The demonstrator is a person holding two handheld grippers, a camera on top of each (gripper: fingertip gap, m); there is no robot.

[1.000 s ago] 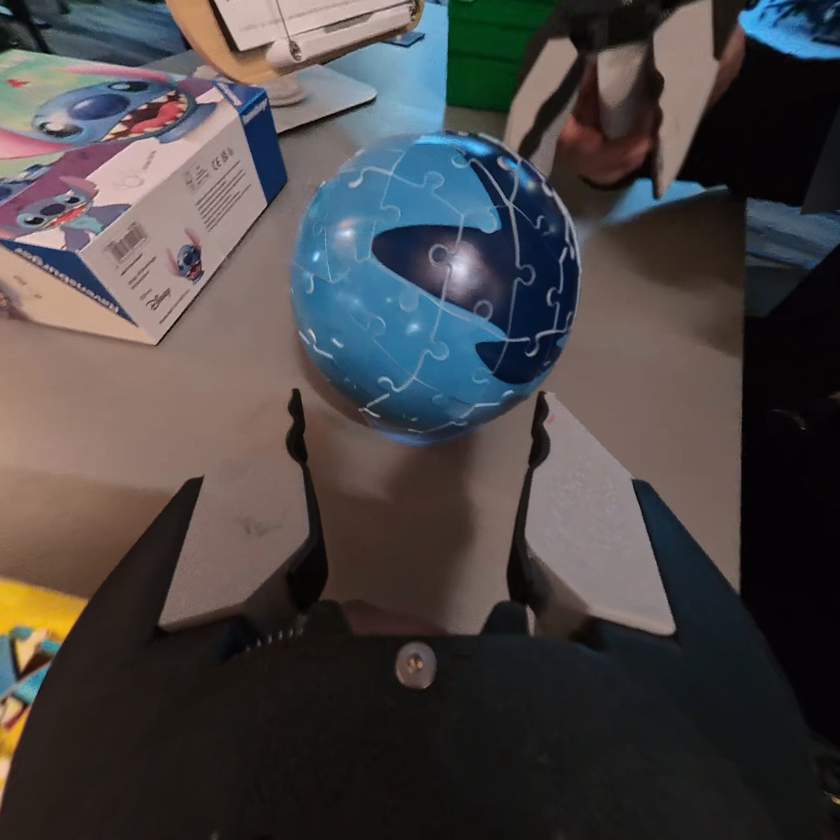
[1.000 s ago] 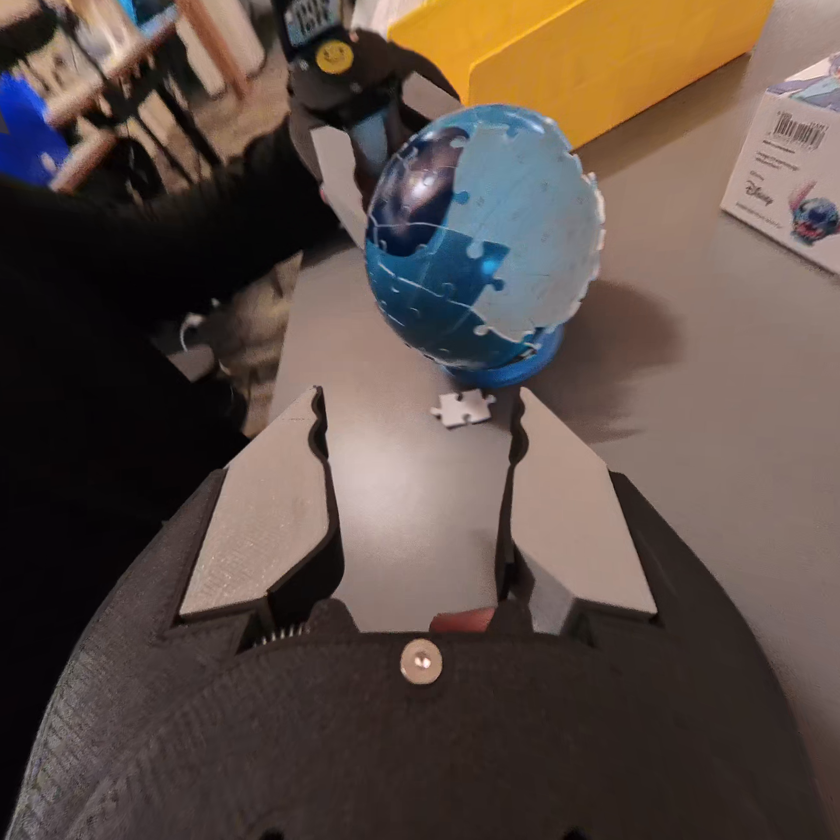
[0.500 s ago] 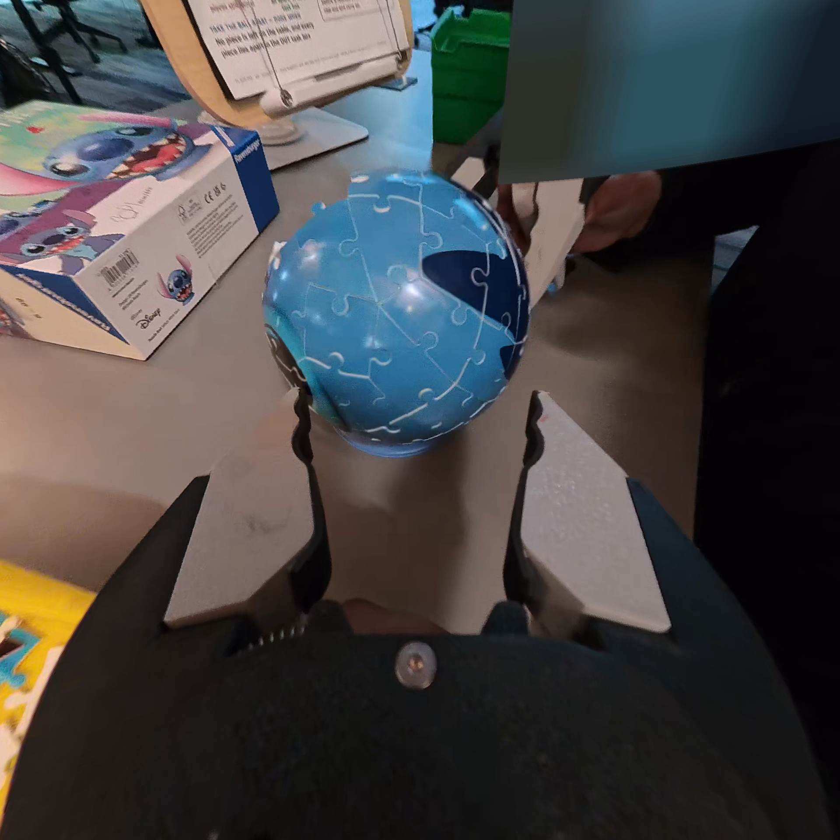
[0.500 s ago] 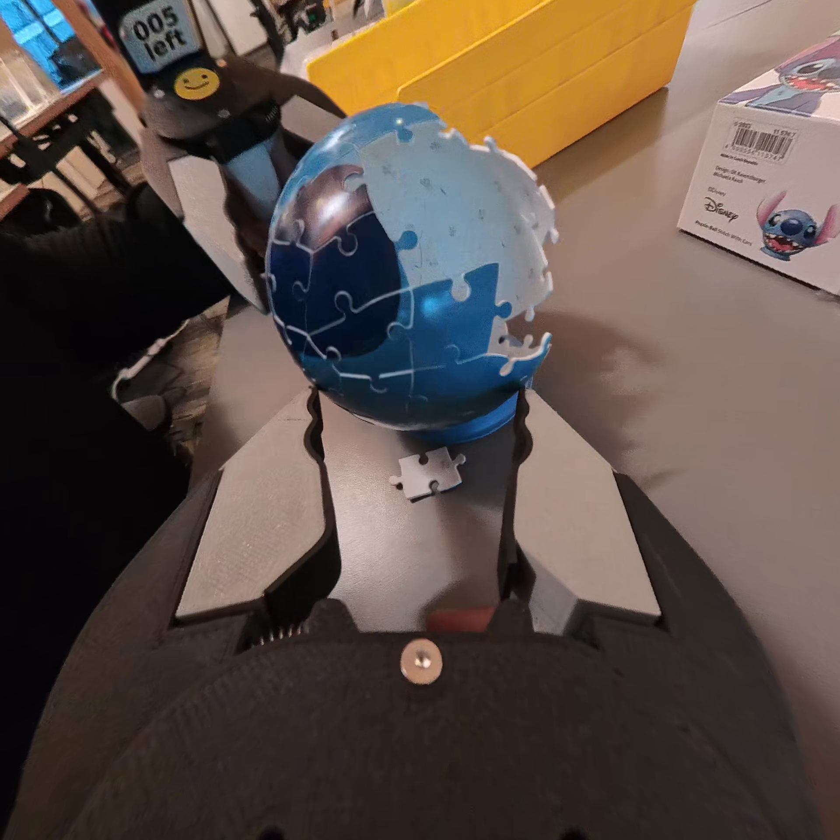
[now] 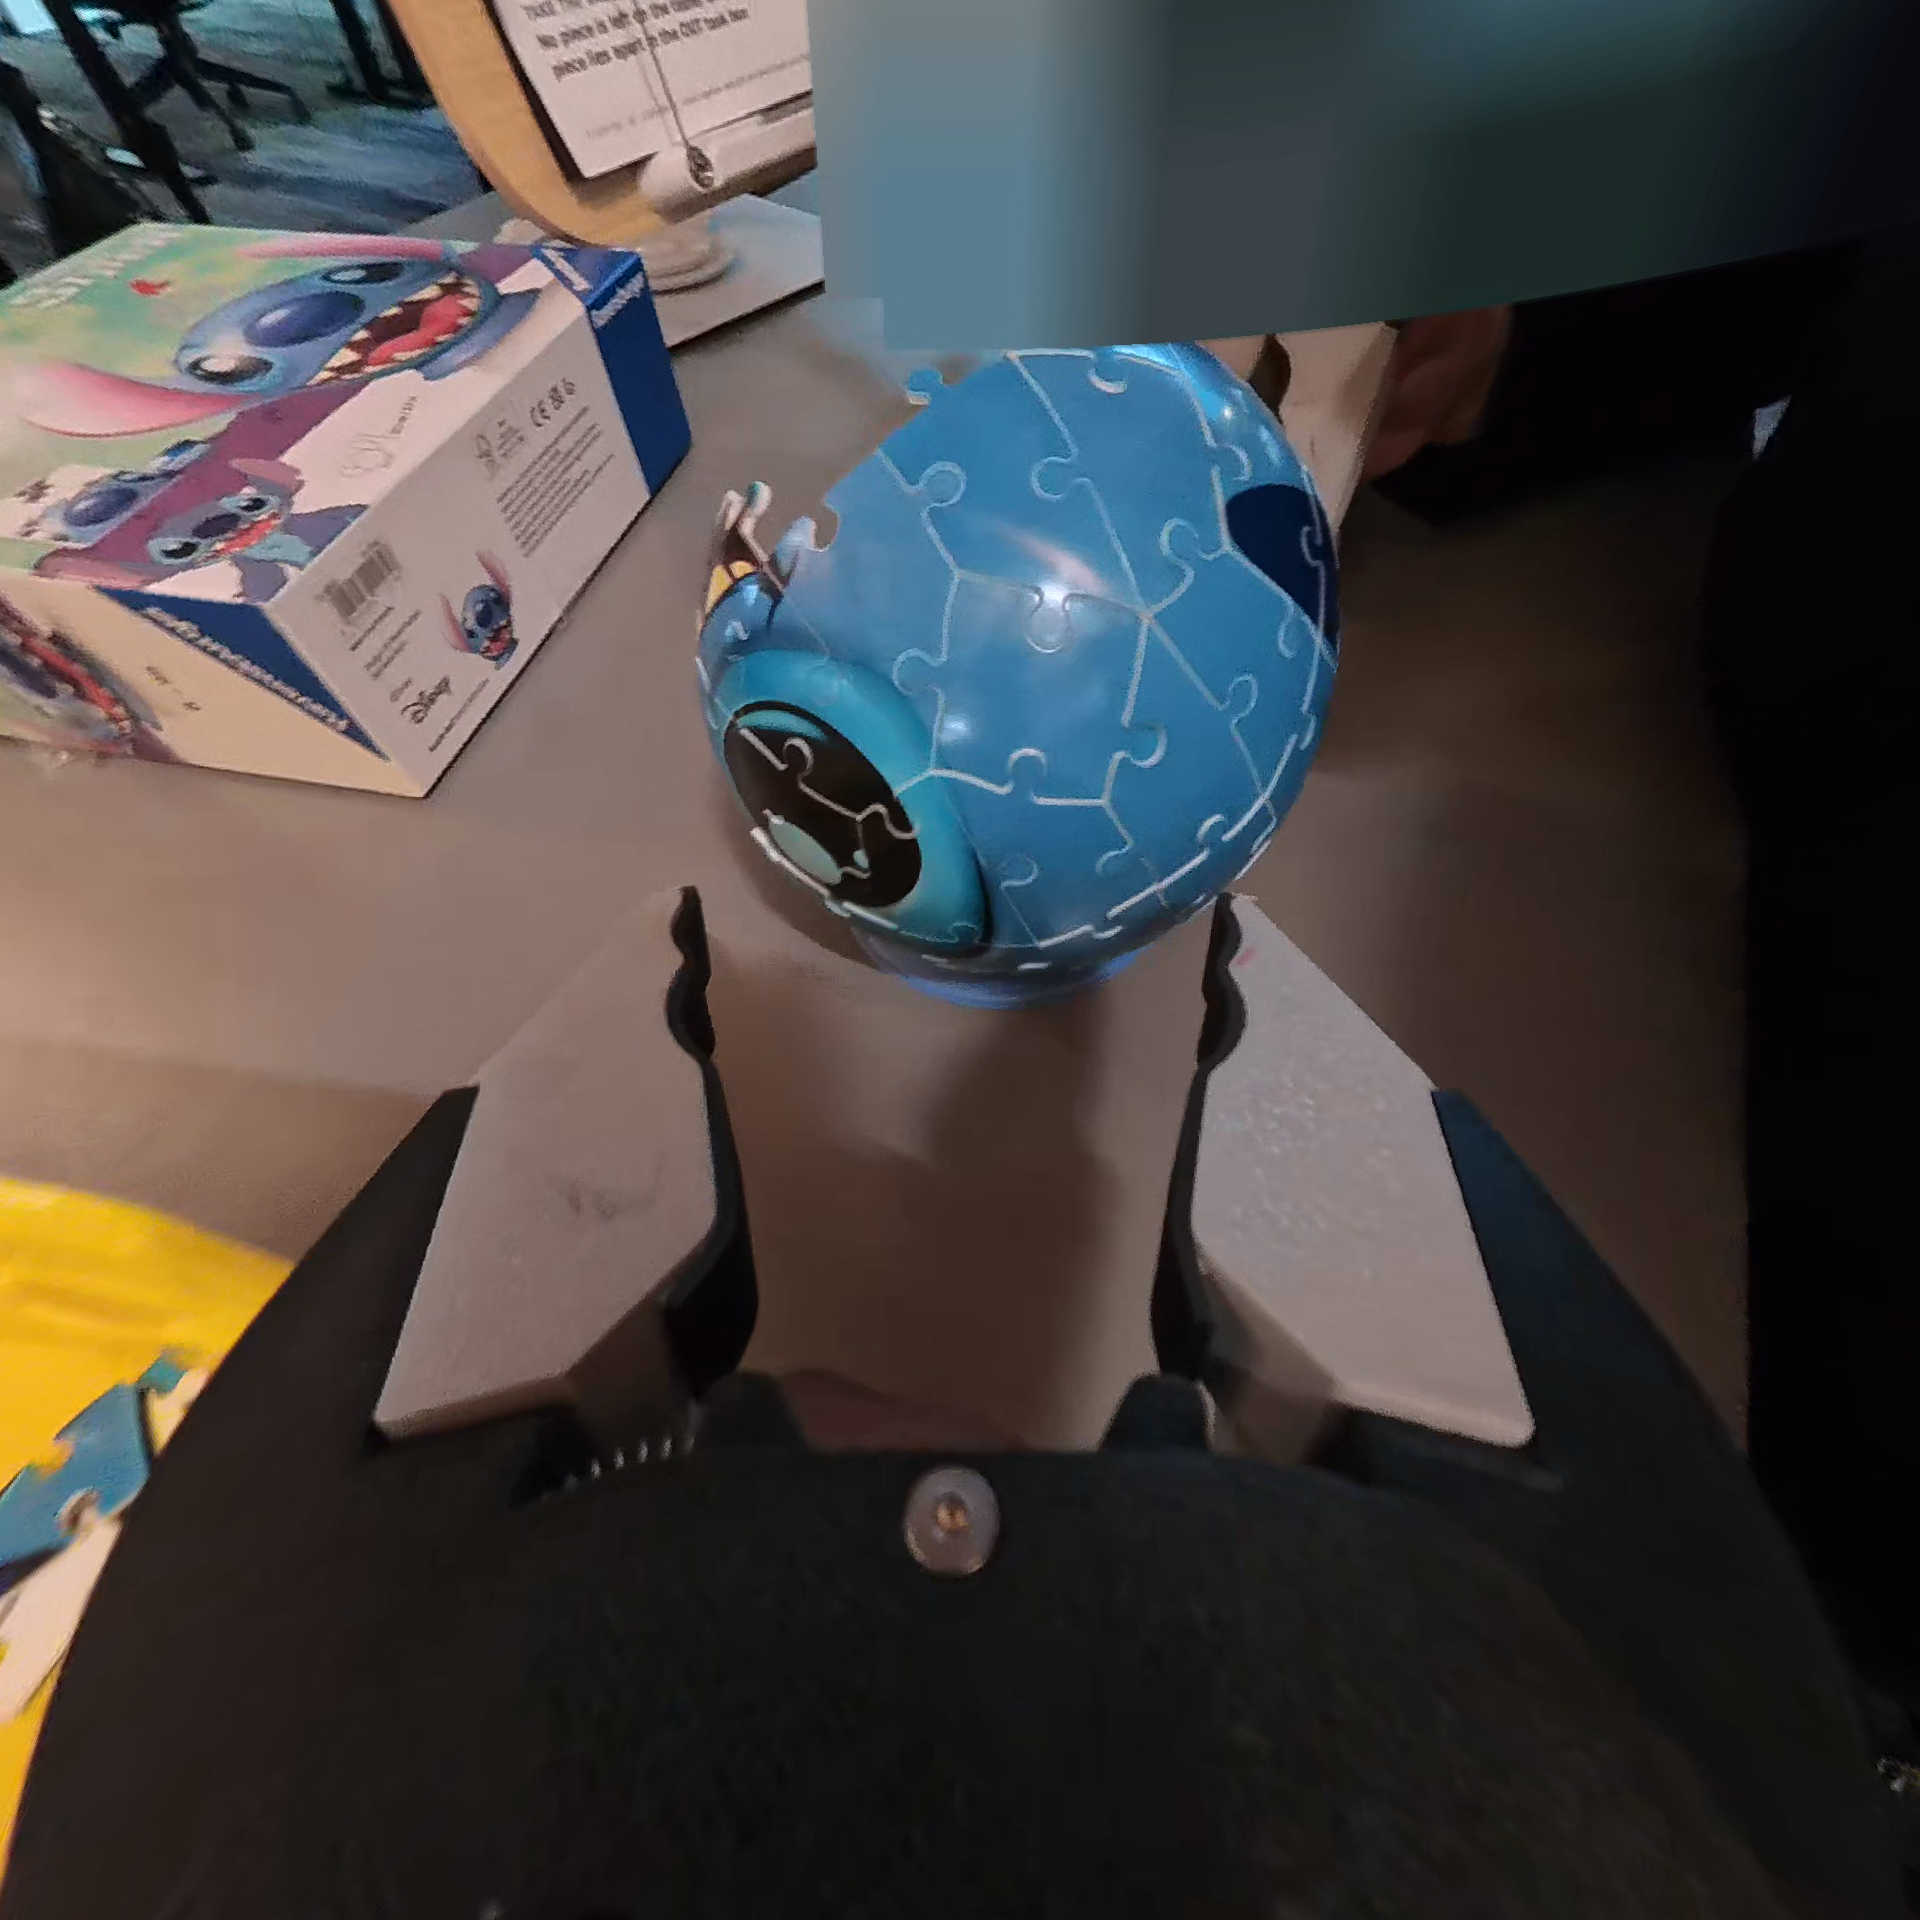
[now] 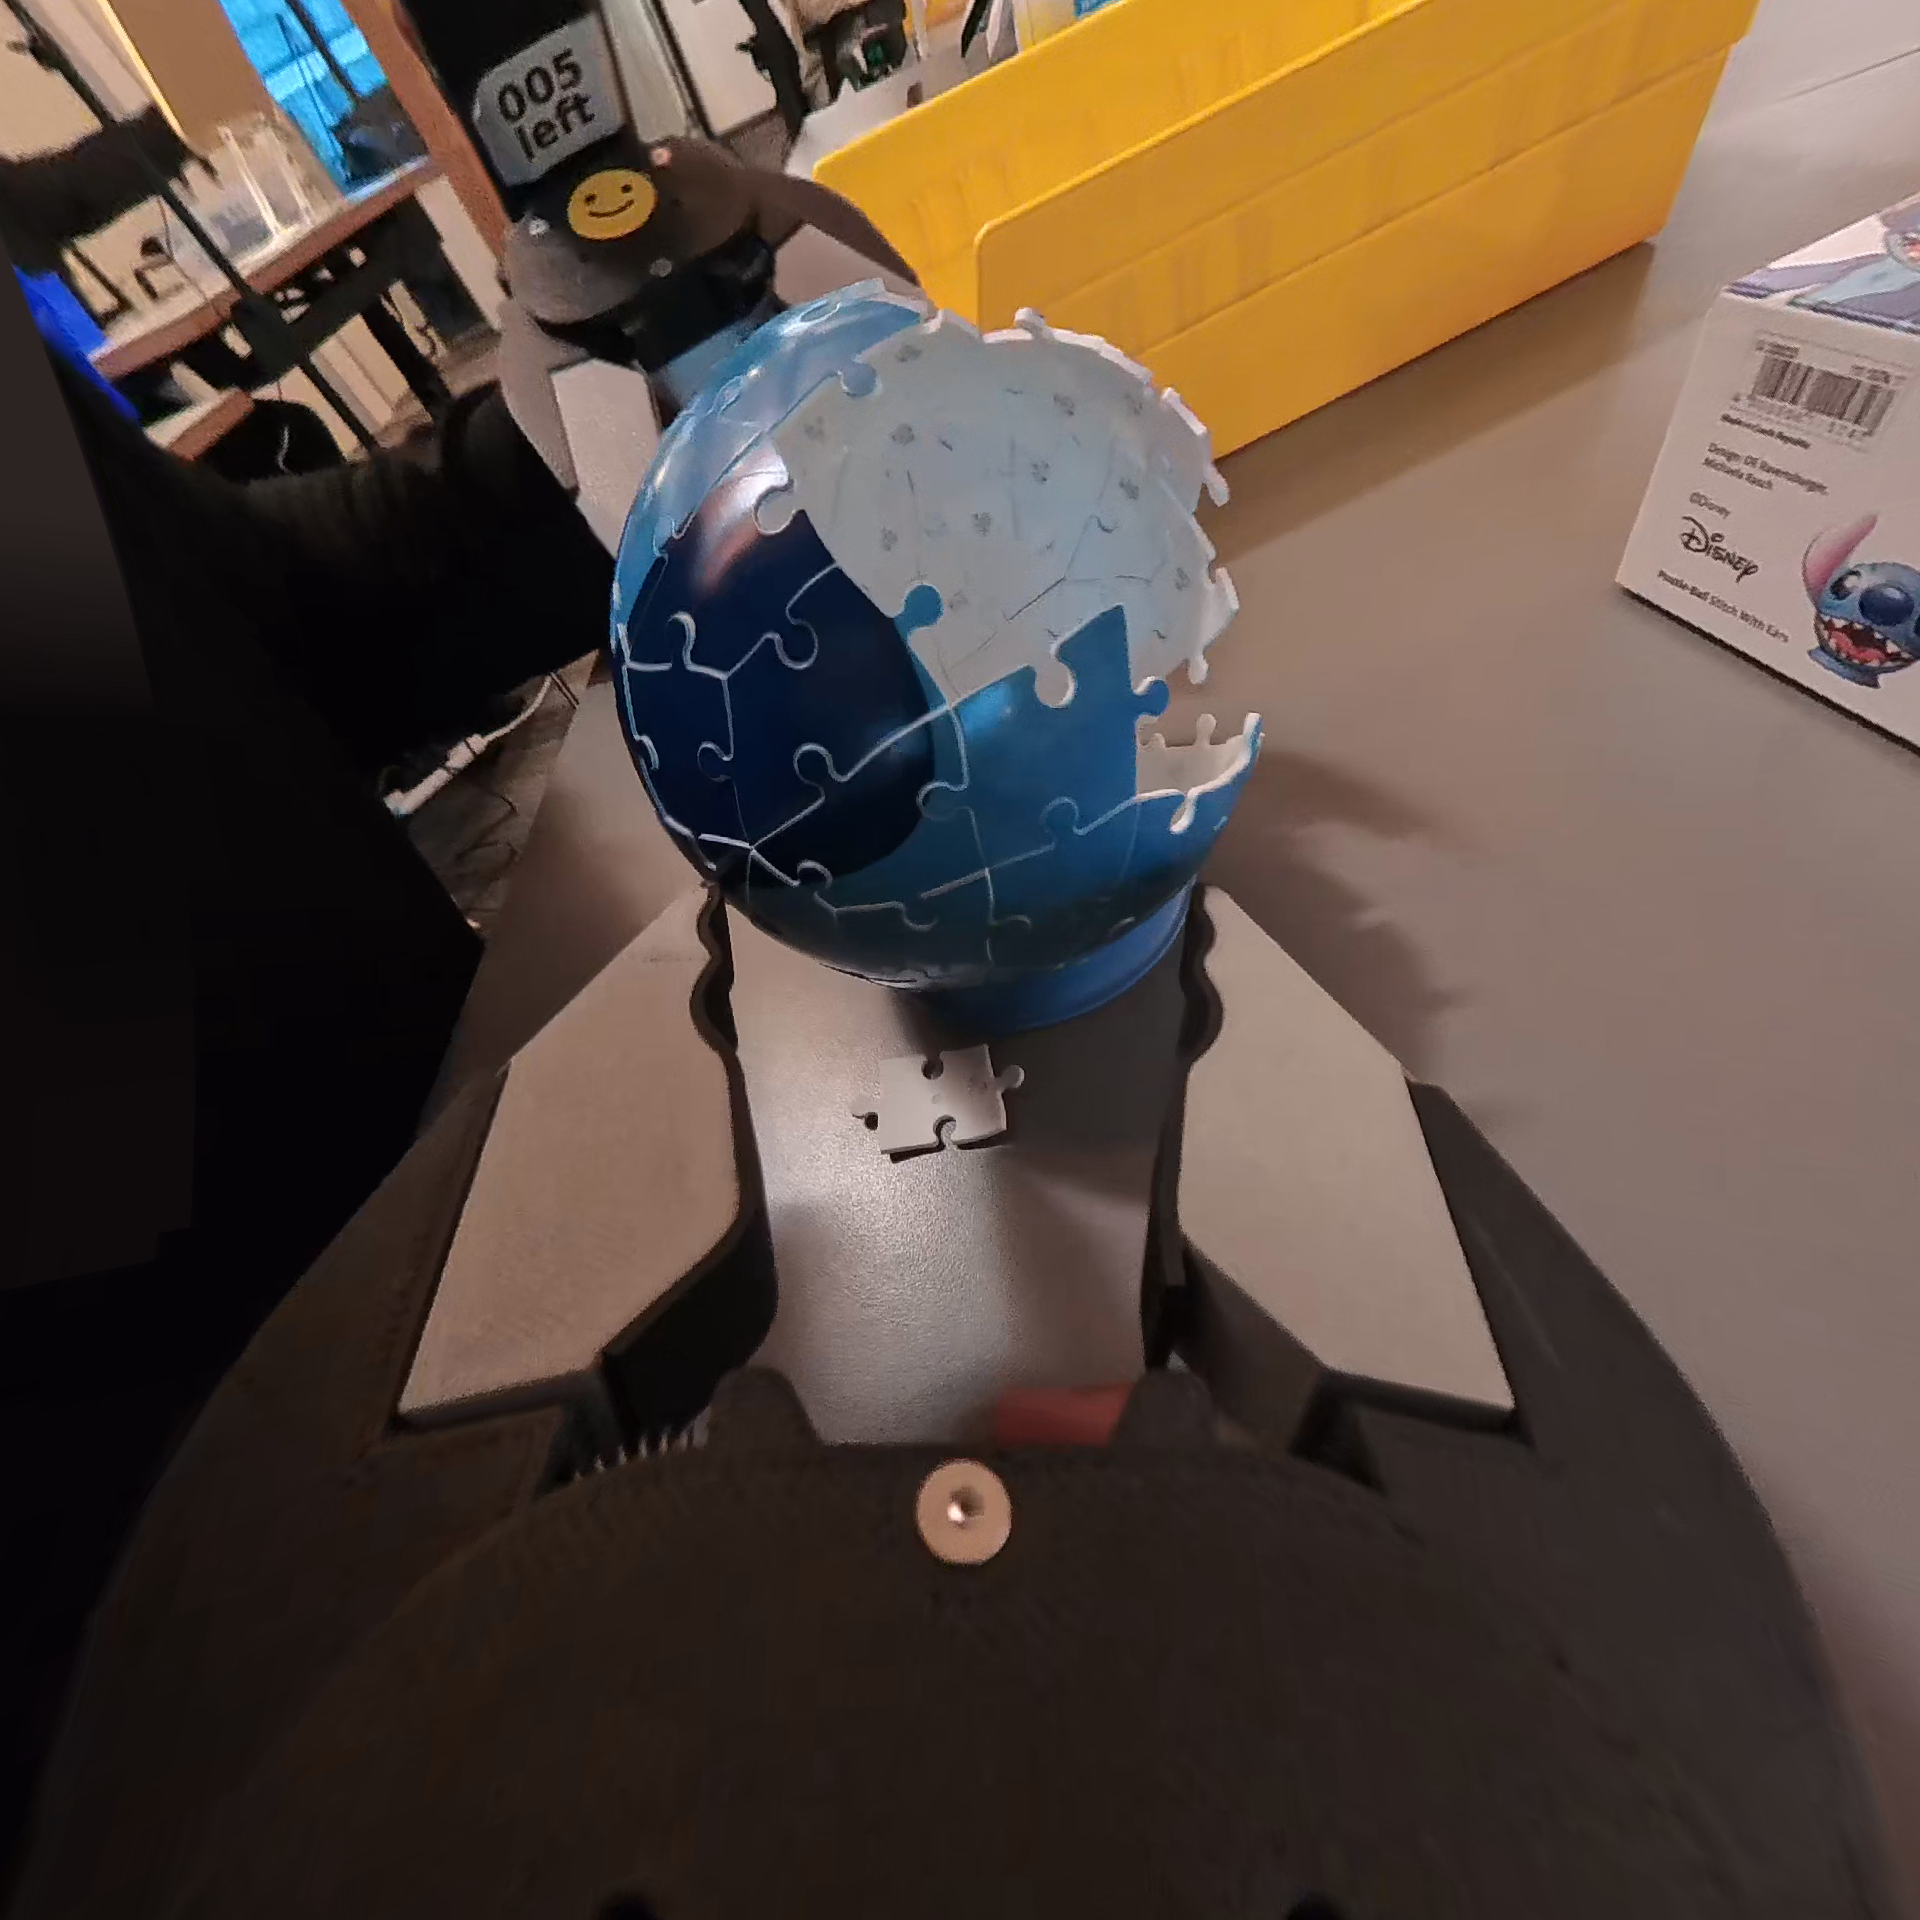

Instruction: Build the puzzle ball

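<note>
The blue puzzle ball [image 5: 1039, 665] stands on a blue ring stand [image 6: 1049, 987] on the grey table. Its shell has a gap on one side, where pale inner faces of pieces [image 6: 1039, 488] show. A loose pale puzzle piece [image 6: 940, 1112] lies on the table in front of the stand, between my right gripper's fingers. My left gripper [image 5: 951, 914] is open and empty, its tips just short of the ball. My right gripper [image 6: 956, 914] is open and empty, tips at either side of the stand. The left gripper also shows behind the ball in the right wrist view [image 6: 634, 260].
The puzzle's box [image 5: 312, 520] lies left of the ball and also shows in the right wrist view [image 6: 1787, 499]. A yellow bin [image 6: 1299, 177] stands behind the ball. A yellow tray with loose pieces [image 5: 94, 1382] is near my left gripper. A document stand [image 5: 644, 114] is at the back. My right tips are roughly 6 cm from the loose pale puzzle piece [image 6: 940, 1112].
Both grippers have closed in on the ball from opposite sides. The ball has turned on its stand, so a dark round patch now faces the left gripper.
</note>
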